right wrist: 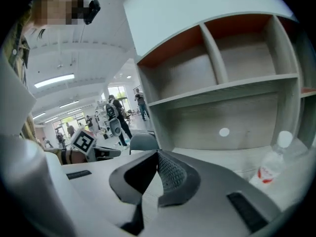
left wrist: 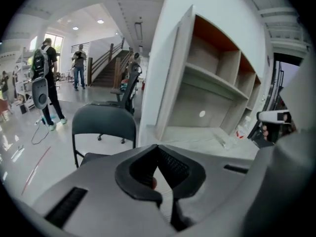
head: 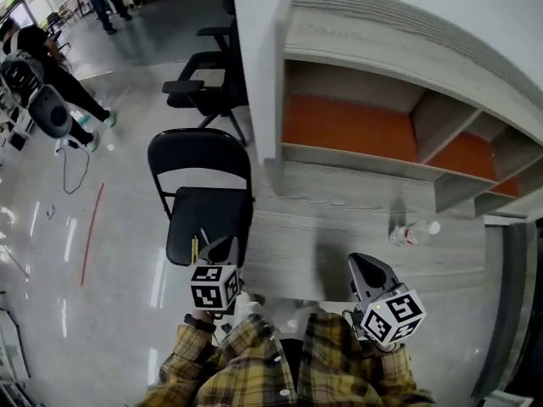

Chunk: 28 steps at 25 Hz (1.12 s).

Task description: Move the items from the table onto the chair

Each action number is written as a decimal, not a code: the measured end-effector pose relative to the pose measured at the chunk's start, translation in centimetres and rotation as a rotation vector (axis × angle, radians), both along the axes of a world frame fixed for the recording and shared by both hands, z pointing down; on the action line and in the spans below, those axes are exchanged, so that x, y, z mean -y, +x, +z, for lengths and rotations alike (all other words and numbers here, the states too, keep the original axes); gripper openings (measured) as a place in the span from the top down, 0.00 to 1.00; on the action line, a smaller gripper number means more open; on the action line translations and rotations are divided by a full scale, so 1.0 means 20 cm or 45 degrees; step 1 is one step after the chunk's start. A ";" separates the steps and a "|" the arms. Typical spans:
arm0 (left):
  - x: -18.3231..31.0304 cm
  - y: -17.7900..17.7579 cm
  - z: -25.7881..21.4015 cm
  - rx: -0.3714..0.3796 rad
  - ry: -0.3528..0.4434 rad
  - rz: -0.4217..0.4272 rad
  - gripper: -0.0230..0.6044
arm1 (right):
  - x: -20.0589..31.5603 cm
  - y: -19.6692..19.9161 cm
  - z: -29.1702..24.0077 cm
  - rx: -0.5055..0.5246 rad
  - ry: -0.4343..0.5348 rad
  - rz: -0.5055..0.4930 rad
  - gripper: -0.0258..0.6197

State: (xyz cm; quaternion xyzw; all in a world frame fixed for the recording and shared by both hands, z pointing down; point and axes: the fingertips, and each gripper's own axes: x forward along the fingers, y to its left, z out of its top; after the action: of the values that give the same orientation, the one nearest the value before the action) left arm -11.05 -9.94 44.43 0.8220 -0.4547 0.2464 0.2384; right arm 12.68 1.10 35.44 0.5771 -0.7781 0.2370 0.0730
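Left tool (left wrist: 158,154): jaws pressed together with nothing between them, held close to the person's body on the chair side.
Right tool (right wrist: 158,157): jaws also together and empty, raised over the near edge of the bench (head: 297,244).
Folding chair (head: 199,155): black, standing just beside the bench's left end. A thin yellow item (head: 194,247), perhaps a pen, seems to lie near the front of the seat.
Plastic bottle (head: 413,232): clear with a red label, lying on its side on the bench before the shelf unit (head: 339,75). It is apart from both tools and nearer the right one.
Step in hand: likely between carries, with the bottle the only item left on the bench.
Next move: the right tool should open wide, reach forward, clamp across the bottle's body and carry it left to the seat.
View differences: only the head view shows the yellow item. The right gripper view shows the bottle's cap closest, and the left gripper view shows the chair's upright back and the people beyond.
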 end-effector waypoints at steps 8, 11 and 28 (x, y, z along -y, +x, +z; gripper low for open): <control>-0.33 0.68 -0.19 -0.070 0.052 0.150 0.96 | -0.31 0.87 0.02 -0.095 0.032 0.344 0.93; -0.43 0.76 -0.16 -0.026 0.037 0.156 0.96 | -0.40 1.08 0.08 -0.091 0.018 0.391 0.93; -0.62 0.75 -0.15 0.129 0.001 0.039 0.96 | -0.27 1.32 0.52 -0.077 -0.118 0.174 0.46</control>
State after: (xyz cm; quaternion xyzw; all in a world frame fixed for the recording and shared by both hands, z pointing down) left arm 3.94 2.39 41.51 0.8154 -0.4537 0.2912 0.2109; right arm 39.05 6.49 45.81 0.6319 -0.7224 0.2597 0.1069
